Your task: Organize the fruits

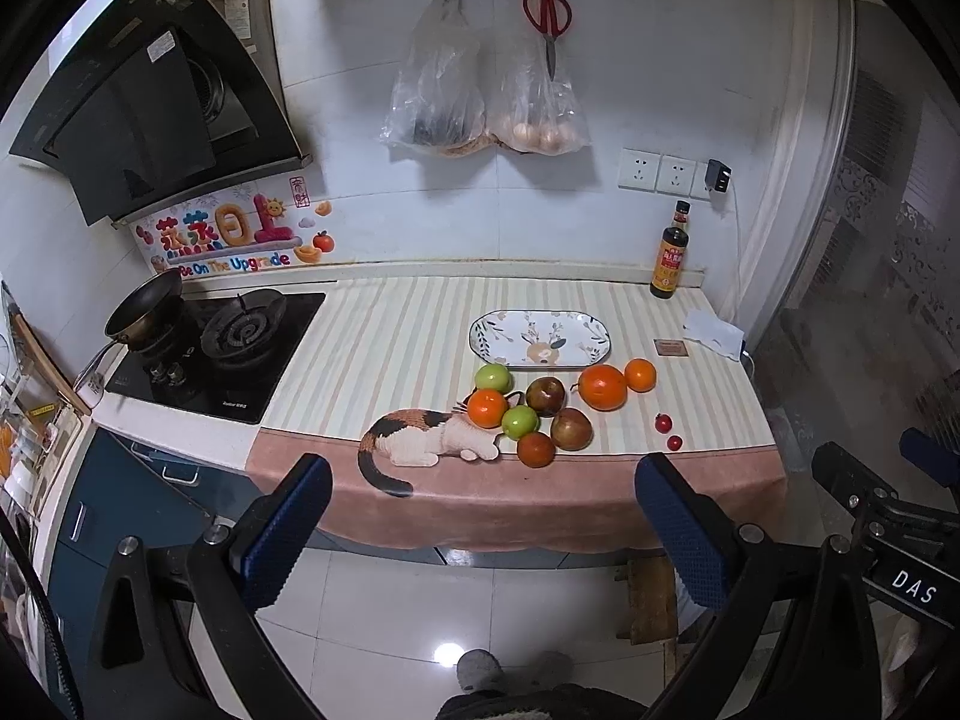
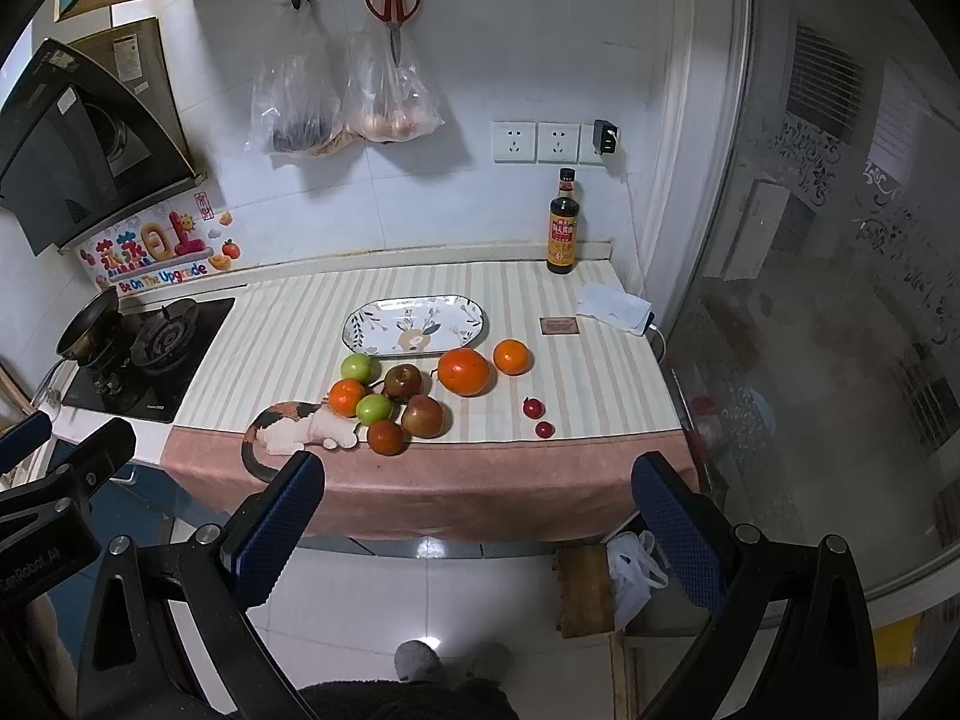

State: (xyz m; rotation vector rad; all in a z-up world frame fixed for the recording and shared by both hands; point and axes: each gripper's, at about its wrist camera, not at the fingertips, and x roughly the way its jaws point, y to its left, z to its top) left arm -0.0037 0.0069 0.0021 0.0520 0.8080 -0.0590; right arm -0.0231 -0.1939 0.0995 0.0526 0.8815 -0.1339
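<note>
Several fruits lie on the striped cloth: a large orange [image 1: 603,387] [image 2: 463,371], a smaller orange [image 1: 640,374] [image 2: 512,356], green apples [image 1: 493,378] [image 2: 360,368], brownish-red apples [image 1: 545,395] [image 2: 422,416] and two small red fruits [image 1: 663,423] [image 2: 533,407]. An empty oval patterned plate [image 1: 539,338] [image 2: 416,325] sits just behind them. My left gripper [image 1: 483,483] and right gripper [image 2: 477,480] are both open and empty, held back in front of the counter's edge, above the floor.
A gas stove [image 1: 222,348] with a pan [image 1: 144,306] is at the left. A dark sauce bottle [image 2: 562,222] stands at the back right by the wall. A small card [image 2: 560,325] and white paper [image 2: 613,306] lie right. Bags and scissors [image 1: 547,12] hang on the wall.
</note>
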